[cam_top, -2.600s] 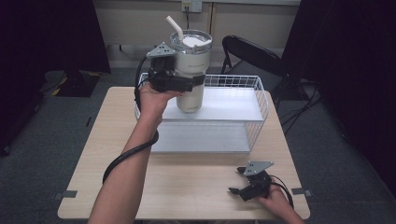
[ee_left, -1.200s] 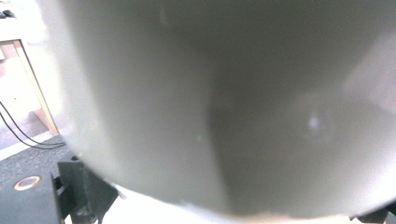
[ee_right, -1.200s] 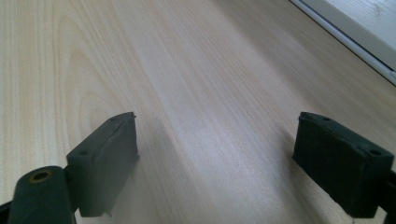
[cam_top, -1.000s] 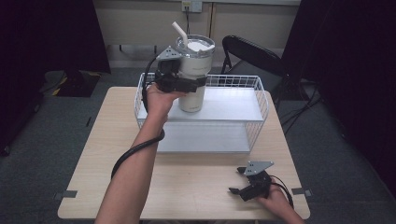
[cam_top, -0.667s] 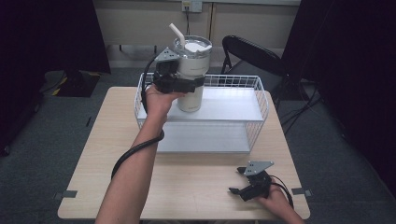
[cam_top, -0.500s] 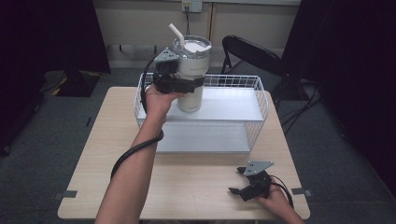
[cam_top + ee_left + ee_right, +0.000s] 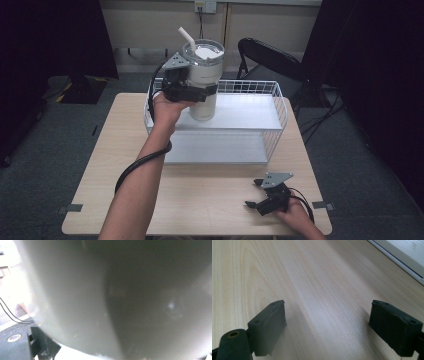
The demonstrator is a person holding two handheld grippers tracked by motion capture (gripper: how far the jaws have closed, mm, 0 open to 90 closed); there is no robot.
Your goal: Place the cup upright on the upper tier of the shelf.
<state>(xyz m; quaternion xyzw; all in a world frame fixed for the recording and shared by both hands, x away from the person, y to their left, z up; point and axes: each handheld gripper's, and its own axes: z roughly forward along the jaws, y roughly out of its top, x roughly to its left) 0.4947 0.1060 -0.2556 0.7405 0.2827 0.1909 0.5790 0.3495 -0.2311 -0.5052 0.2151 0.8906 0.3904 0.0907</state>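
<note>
My left gripper (image 7: 192, 92) is clamped round the tumbler (image 7: 204, 80), holding it over the back left of the wire basket (image 7: 278, 105); can't tell if its base touches the upper shelf (image 7: 245, 111) or hangs just above. Looks like the placing step. Next move probably calls for lowering it flat, keeping it upright, then letting go. My right gripper (image 7: 332, 325) rests on the table (image 7: 200, 195), jaws wide apart, nothing between them. In the left gripper view the tumbler wall is a blur. Straw (image 7: 186, 38) sticks up from the lid.
</note>
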